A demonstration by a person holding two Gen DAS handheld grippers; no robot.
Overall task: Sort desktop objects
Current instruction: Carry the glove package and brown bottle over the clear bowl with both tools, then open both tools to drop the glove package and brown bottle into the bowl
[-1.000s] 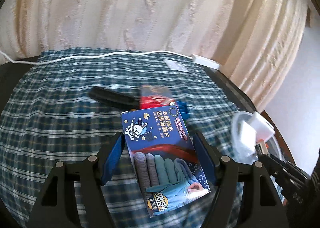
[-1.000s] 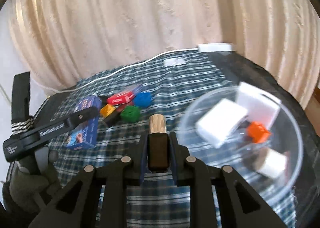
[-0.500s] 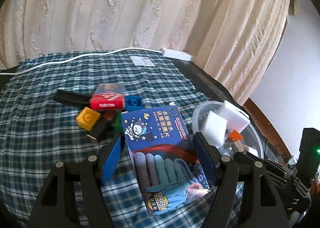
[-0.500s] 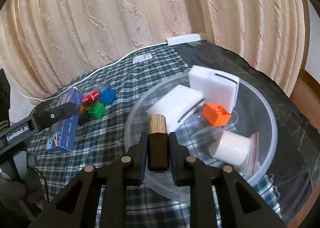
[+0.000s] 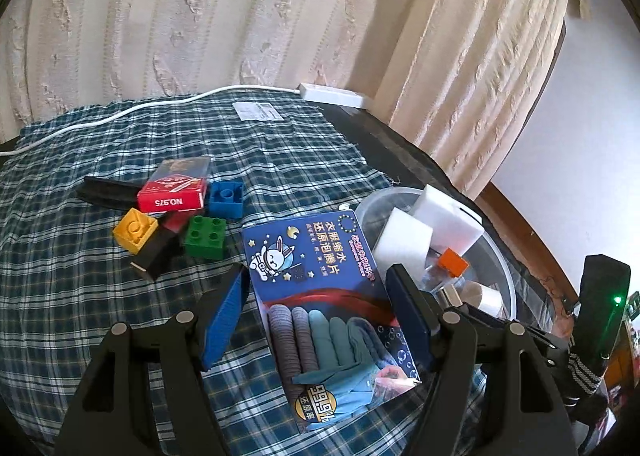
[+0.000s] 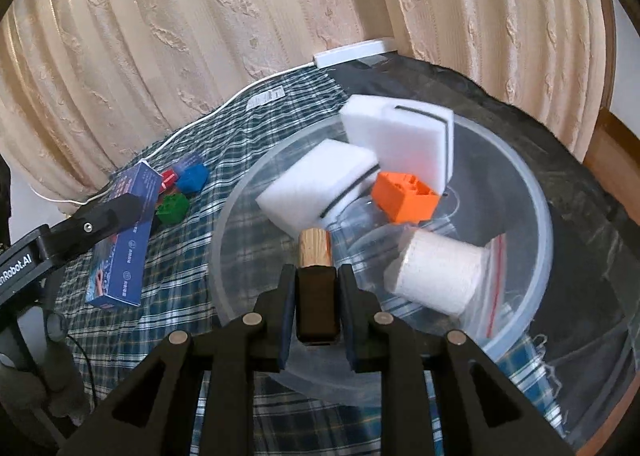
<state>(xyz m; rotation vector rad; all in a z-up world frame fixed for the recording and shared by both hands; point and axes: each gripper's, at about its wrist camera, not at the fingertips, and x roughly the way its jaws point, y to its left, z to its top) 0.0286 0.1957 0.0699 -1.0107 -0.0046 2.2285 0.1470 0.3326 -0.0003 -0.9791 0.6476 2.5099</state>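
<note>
My left gripper (image 5: 320, 292) is shut on a blue box of tablets (image 5: 324, 292) and holds it above the checked cloth, beside the clear plastic bowl (image 5: 504, 268). The box also shows in the right wrist view (image 6: 128, 232). My right gripper (image 6: 316, 280) is shut on a small dark bottle with a wooden cap (image 6: 316, 256) and holds it over the bowl (image 6: 536, 199). In the bowl lie two white sponges (image 6: 320, 183), an orange brick (image 6: 404, 195) and a white roll (image 6: 436, 272).
On the cloth lie a red card box (image 5: 176, 183), blue brick (image 5: 226, 197), green brick (image 5: 205, 236), yellow brick (image 5: 134, 230) and a black clip (image 5: 106, 191). A white cable and power strip (image 5: 336, 93) run along the curtain. The table edge is at right.
My right gripper has carried the bottle from over the cloth to over the bowl. My left gripper has swung right with the blue box, toward the bowl.
</note>
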